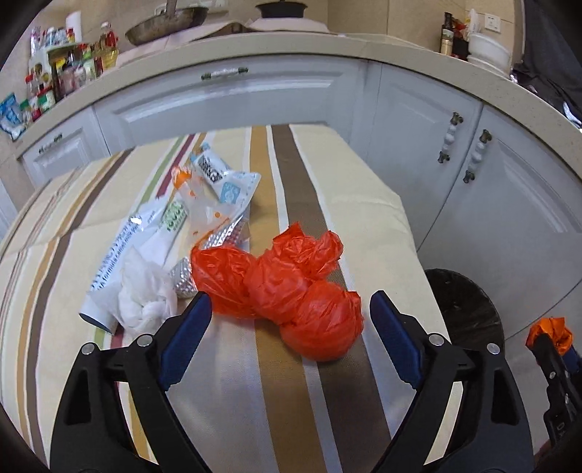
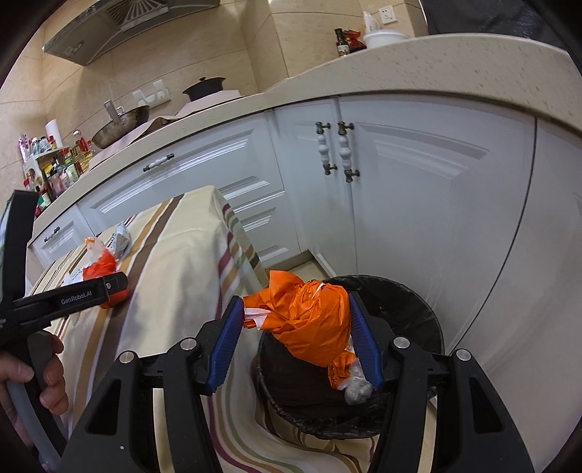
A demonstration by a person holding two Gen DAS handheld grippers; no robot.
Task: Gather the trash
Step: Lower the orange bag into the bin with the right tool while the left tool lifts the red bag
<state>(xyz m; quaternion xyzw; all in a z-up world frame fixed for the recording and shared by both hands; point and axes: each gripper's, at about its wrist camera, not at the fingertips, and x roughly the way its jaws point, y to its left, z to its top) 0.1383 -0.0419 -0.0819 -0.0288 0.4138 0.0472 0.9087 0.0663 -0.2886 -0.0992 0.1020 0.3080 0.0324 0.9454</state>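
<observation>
A home kitchen: white panelled cabinets (image 2: pixel 232 160) under a speckled beige stone countertop (image 1: pixel 291 47), a metal wok (image 1: pixel 165 23), a steel range hood (image 2: pixel 120 22)

The table (image 1: pixel 345 203) wears a striped cloth. Red bags (image 1: pixel 287 280) lie between the left tongs (image 1: pixel 291 327). Wrappers (image 1: pixel 214 196) and a tissue (image 1: pixel 145 298) lie beyond, leftward.
</observation>
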